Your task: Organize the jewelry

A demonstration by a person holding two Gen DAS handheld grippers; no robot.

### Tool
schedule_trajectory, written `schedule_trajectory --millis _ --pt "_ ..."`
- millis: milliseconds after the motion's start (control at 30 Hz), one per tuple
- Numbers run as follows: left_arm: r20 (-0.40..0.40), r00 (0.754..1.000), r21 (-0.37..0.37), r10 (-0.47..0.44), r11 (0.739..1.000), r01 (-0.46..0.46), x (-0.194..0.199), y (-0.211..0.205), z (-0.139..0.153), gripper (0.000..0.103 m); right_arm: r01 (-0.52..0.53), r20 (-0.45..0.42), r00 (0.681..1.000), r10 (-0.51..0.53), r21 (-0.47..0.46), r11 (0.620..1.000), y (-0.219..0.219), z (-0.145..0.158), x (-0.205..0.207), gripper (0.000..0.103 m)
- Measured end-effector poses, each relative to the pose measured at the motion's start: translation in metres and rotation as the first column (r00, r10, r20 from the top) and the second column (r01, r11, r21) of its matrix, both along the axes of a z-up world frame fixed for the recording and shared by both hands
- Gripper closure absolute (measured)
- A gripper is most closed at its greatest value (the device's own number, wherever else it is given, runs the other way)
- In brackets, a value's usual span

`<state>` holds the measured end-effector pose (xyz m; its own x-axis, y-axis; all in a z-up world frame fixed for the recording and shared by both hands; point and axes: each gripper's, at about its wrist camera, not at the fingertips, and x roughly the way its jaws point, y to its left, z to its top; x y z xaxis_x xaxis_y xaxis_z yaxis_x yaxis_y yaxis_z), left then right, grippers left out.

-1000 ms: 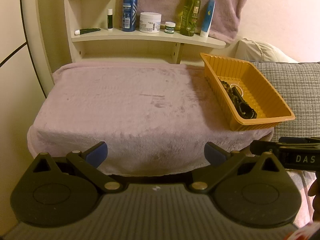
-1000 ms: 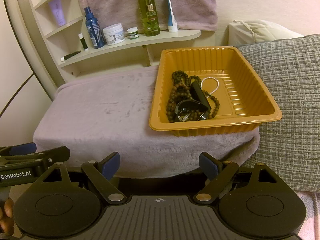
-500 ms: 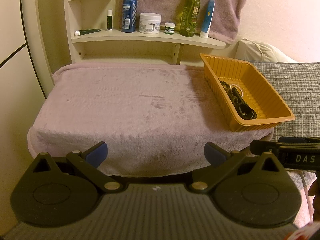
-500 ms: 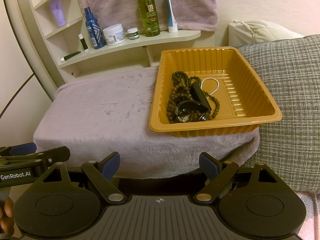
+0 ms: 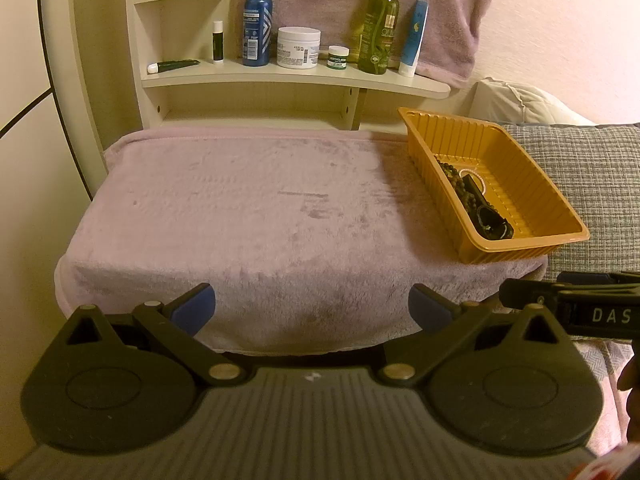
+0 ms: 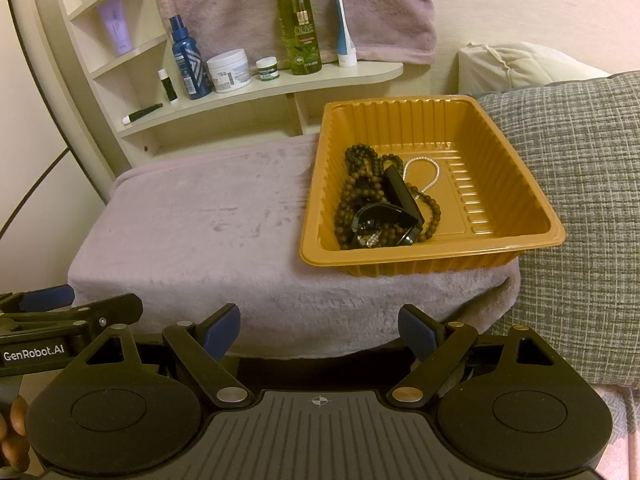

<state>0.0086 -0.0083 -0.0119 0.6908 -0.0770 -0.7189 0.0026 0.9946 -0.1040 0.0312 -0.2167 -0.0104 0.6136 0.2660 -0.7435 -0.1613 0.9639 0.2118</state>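
Orange tray (image 6: 520,184) of beads (image 6: 352,200) on lilac blanket (image 6: 200,232), shelf bottles (image 6: 298,28) behind

Tray on the right end of the blanket

The tray (image 6: 432,258) sits on the blanket (image 6: 192,232). Beads (image 6: 352,196) lie in it. A shelf (image 6: 256,94) with bottles (image 6: 298,32) stands behind. A cushion (image 6: 580,208) lies right.

Counter (image 6: 192,216) is covered by a mauve fleece blanket (image 5: 248,216). An orange tray (image 6: 516,184) is set on its right end, next to a grey cushion (image 6: 580,200).
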Motion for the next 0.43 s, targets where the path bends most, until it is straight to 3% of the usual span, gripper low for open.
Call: schedule_trajectory --millis 267,433 --pt "0.008 1.000 0.001 -0.005 1.000 0.005 0.0004 0.0000 0.0010 0.001 0.000 0.002 1.000 0.000 0.001 1.000 0.0001 0.0003 0.0000 0.017" --pt "0.058 0.998 0.000 -0.007 1.000 0.007 -0.0016 0.0007 0.0061 0.001 0.002 0.007 1.000 -0.002 0.006 1.000 0.0010 0.0049 0.0012 0.017"
